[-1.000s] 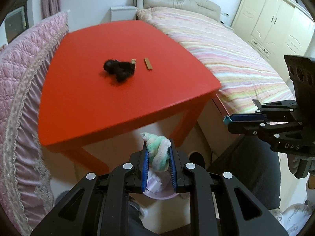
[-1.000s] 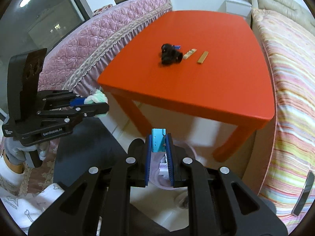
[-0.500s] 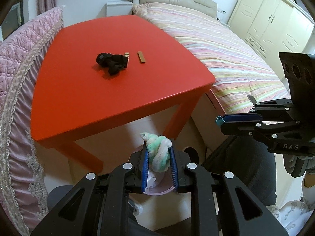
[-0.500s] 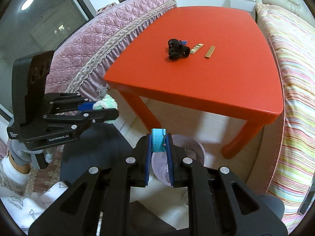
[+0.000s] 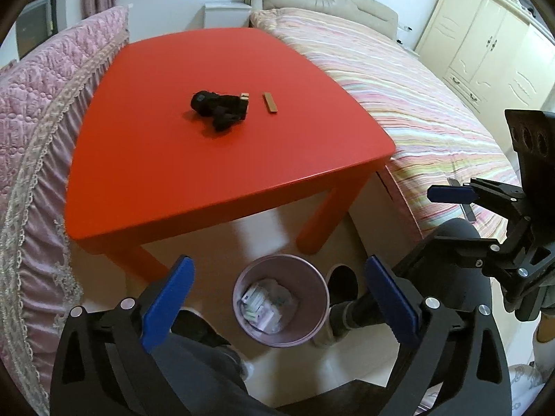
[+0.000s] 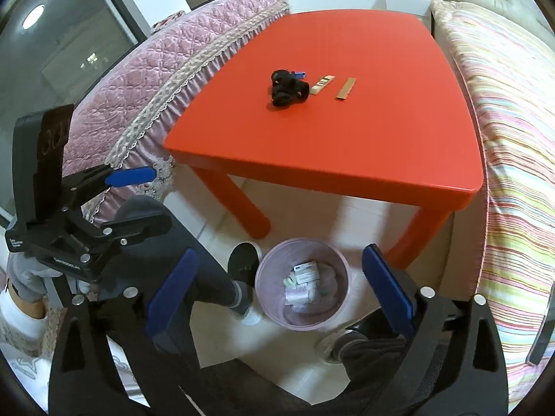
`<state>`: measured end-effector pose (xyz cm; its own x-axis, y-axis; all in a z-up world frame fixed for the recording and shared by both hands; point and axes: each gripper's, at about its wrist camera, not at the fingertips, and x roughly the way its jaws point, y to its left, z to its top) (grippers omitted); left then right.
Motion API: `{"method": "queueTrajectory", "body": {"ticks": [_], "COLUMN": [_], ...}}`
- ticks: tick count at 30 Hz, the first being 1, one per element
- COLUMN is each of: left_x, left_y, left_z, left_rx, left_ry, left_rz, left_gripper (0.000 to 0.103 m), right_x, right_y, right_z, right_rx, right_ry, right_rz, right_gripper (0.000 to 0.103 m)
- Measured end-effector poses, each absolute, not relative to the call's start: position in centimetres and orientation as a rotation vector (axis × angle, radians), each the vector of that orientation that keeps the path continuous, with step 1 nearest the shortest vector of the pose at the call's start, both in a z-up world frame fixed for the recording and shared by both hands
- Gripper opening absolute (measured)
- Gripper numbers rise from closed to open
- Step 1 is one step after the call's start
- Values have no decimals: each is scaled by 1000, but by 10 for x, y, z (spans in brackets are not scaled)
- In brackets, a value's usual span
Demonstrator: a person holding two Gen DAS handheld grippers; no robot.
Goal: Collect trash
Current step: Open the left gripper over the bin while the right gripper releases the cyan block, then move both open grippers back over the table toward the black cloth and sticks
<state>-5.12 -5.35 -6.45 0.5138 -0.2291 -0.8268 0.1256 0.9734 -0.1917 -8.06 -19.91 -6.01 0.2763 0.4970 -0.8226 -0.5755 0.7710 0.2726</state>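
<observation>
Right wrist view alone shows a blue scrap behind the black wad

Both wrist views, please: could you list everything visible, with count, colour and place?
table: one, red, between the two beds
black bundle: one, black, mid-table
wooden strips: two, tan, right of the bundle
bin: one, pink, on the floor below the table edge
trash: several pale pieces, inside the bin
beds: one pink-quilted, one striped
wardrobe: one, cream, far right
left gripper: blue fingers, open, empty
right gripper: blue fingers, open, empty
</observation>
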Motion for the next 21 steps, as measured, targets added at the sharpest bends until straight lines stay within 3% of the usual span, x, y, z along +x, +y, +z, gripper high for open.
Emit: {"method": "queueTrajectory", "body": {"ticks": [21], "left_x": [-32], "left_y": [-34], "left_z": [-55], "left_rx": [-141], "left_ry": [995], "left_rz": [-173], "left_gripper": [95], "right_x": [-54], "right_y": [-208], "right_z": [-45], "right_rx": [-42], "right_ry": [1061], "right_rz": [670], "right_gripper": [97]}}
